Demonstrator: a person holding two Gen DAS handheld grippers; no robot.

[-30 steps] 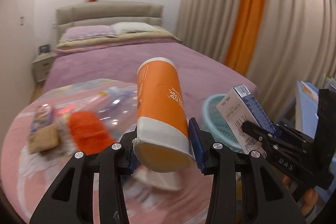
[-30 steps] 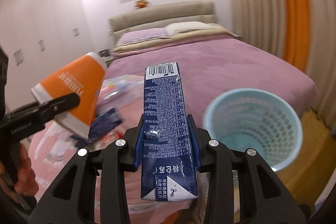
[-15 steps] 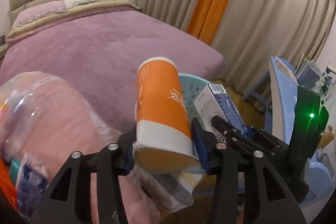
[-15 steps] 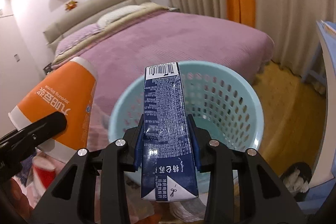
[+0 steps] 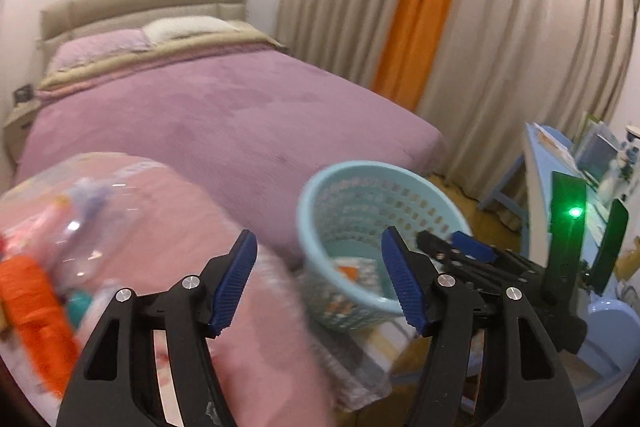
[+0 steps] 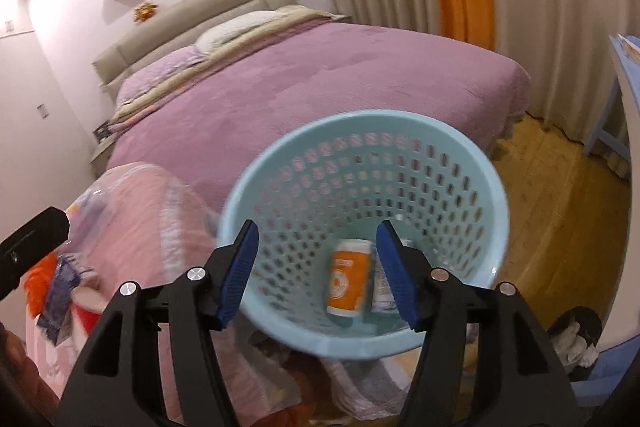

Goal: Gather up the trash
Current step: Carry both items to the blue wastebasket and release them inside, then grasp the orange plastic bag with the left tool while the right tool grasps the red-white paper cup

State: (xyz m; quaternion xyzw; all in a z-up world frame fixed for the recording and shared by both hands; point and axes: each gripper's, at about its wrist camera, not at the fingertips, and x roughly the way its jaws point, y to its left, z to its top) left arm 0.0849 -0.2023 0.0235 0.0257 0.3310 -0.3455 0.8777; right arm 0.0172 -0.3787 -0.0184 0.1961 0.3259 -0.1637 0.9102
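Item: my left tool [image 5: 320,283] and right tool [image 6: 316,271], both spread, empty. Orange cup [image 6: 347,279] lies inside blue basket [image 6: 360,123]. Hazard: remaining litter, pink blanket [image 5: 168,227], near left; blurred view invites a mis-grab.

Left gripper [image 5: 320,277]: we held it with its fingers [image 5: 236,279] spread wide, nothing between the blue pads.
Right gripper [image 6: 318,271]: we held it likewise, fingers [image 6: 394,277] wide apart and empty.
Relative pose: in the left wrist view our right gripper [image 5: 460,247] sat just to the right of the left one, angled in towards it.
Tilt: we pointed both forward and slightly down.
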